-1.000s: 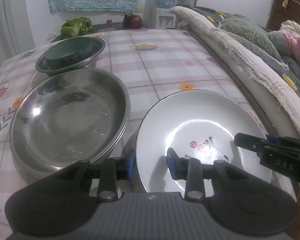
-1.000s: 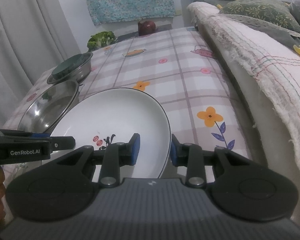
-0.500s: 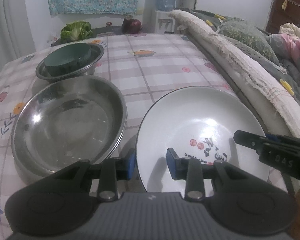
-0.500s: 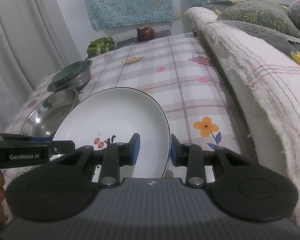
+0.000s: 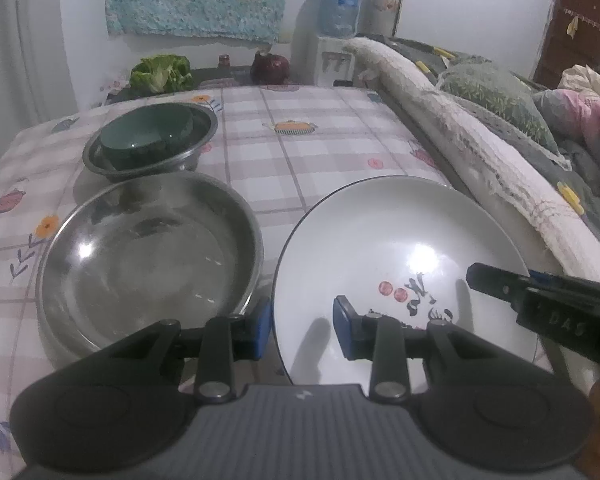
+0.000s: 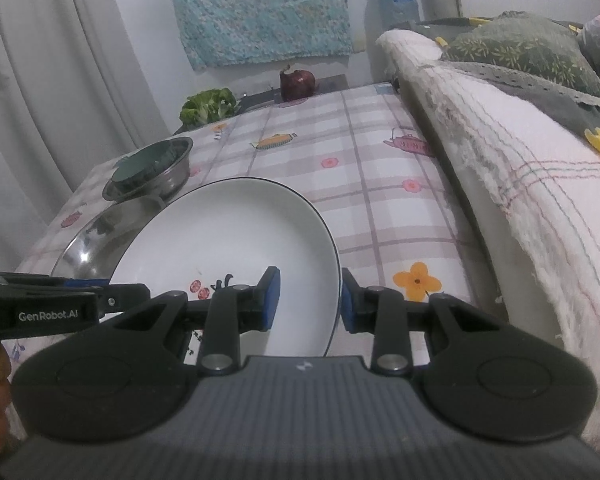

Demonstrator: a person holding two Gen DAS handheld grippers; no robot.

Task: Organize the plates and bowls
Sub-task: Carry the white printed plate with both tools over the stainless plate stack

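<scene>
Steel pan (image 5: 148,256) interior plain only left view.

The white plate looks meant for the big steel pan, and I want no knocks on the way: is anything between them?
Nothing visible. The white plate, its rim straddled by the left gripper and the right gripper, sits beside the steel pan, which is empty. The small steel bowl sits behind it.
</scene>
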